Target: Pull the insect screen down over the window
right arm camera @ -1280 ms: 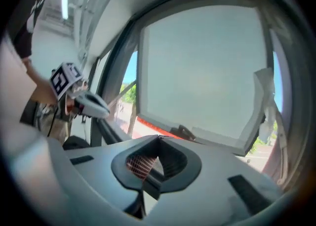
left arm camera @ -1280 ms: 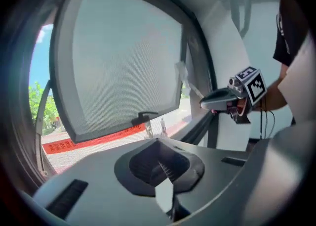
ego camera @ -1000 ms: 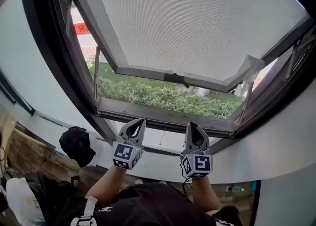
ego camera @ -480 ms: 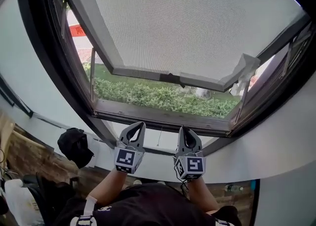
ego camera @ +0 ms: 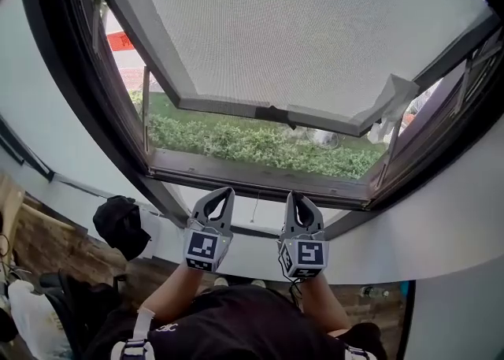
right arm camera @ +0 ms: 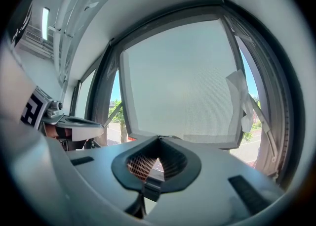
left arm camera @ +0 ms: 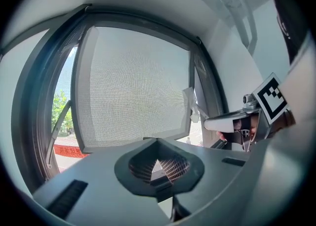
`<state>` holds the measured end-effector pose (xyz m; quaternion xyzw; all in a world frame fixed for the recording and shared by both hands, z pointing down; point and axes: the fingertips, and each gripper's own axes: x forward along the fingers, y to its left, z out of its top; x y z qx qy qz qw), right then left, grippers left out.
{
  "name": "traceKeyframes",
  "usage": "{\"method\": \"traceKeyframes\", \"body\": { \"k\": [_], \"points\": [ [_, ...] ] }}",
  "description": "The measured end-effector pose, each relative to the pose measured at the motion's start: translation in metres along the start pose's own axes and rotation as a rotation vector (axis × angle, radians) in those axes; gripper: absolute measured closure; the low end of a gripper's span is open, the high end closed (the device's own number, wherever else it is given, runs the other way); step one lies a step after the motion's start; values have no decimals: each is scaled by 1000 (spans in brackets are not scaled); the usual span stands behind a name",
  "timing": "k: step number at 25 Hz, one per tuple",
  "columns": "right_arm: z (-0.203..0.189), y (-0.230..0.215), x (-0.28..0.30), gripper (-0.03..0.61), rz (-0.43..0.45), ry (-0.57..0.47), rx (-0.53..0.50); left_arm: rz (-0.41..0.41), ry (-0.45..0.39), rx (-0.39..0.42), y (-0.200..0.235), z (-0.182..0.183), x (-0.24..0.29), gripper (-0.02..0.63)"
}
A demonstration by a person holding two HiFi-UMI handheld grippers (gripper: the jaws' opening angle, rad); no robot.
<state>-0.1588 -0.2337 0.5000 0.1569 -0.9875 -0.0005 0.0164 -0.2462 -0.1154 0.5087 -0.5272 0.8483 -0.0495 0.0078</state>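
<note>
The grey mesh insect screen covers the upper part of the window, and its bottom bar carries a small dark handle at mid-width. Below the bar the opening shows hedge and grass. My left gripper and right gripper are side by side below the sill, both shut and empty, well short of the bar. The screen fills the left gripper view, with the right gripper at its right. In the right gripper view the screen is ahead and the left gripper at left.
A crumpled white cloth or paper hangs at the screen's lower right corner by the dark window frame. A black cap lies on the ledge at lower left. A white wall curves along the right.
Both grippers have shifted a little left and come closer together, rising slightly toward the sill. The head view has tilted slightly. The screen's bar has stayed at the same height.
</note>
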Motion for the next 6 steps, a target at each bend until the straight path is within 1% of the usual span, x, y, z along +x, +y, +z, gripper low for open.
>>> {"method": "traceKeyframes", "body": {
  "k": [6],
  "points": [
    [0,4,1,574,-1,8,6,-13,8,-9,-3,-1,0,604]
  ]
}}
